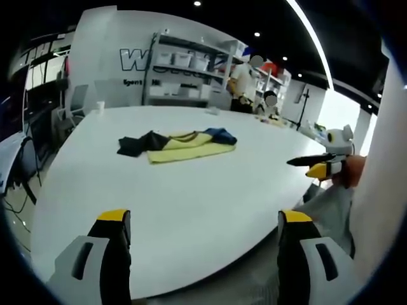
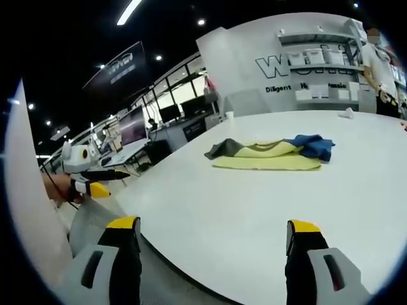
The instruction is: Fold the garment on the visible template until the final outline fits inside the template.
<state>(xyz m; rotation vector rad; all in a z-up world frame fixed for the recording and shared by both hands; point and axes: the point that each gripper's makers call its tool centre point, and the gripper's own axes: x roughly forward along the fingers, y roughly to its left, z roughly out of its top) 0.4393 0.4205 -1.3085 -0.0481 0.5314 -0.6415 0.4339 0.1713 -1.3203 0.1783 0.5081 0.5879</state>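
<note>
One big white surface [image 1: 191,203] spreads ahead of both claws, its near edge cut off below the jaws. One garment [image 1: 181,144], yellow with dark and blue parts, lies crumpled well ahead of the left claw [image 1: 203,232] and the right claw [image 2: 213,238]; no template outline can be made out. Both claws hang wide apart, holding nothing. Two people stand by the far shelves [image 1: 187,76], small and blurred.

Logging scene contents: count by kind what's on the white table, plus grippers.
Garment (yellow, blue, black), lying bunched up: 1
White cup at the table's far edge: 1
Grippers, left gripper and right gripper, both open: 2
Total: 4
</note>
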